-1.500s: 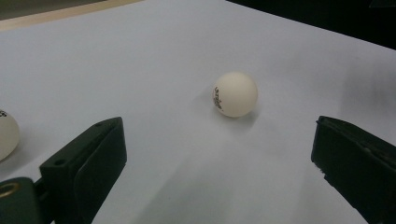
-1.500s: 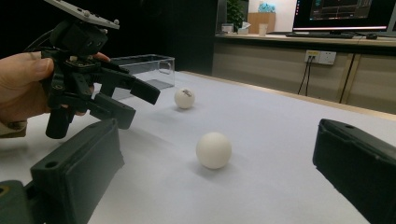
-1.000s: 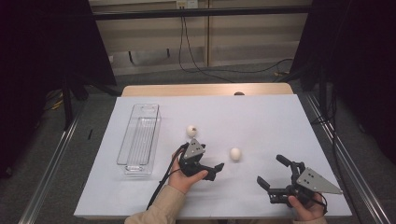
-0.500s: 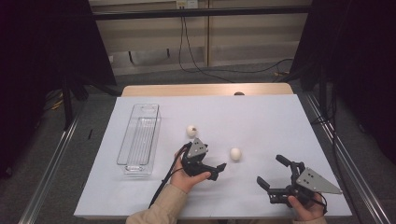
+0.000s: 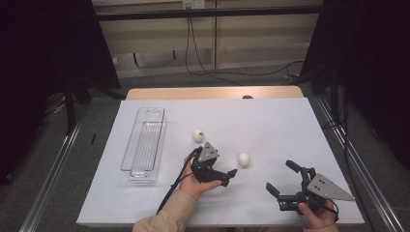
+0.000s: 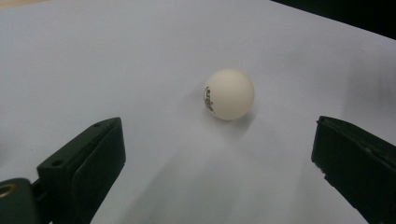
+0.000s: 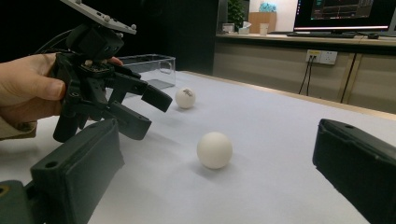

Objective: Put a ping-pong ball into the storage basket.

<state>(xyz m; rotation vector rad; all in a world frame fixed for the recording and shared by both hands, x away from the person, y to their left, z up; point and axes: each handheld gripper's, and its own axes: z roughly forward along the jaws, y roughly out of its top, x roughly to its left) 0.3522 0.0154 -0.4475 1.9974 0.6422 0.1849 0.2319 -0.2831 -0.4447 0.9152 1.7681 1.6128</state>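
Facing smooth round white ball (image 6: pixel 229 94), left gripper (image 5: pixel 227 177) jaws wide, empty.

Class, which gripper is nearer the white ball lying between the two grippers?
Left. The left gripper sits just beside the near ball, jaws open towards it; the right gripper is farther off, also open.

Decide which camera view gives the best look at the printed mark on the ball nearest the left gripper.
The left gripper view: the ball sits close up between the open jaws, its dark print readable as a mark. The right gripper view shows it plain white, print turned away. In the high view it is a small white dot.
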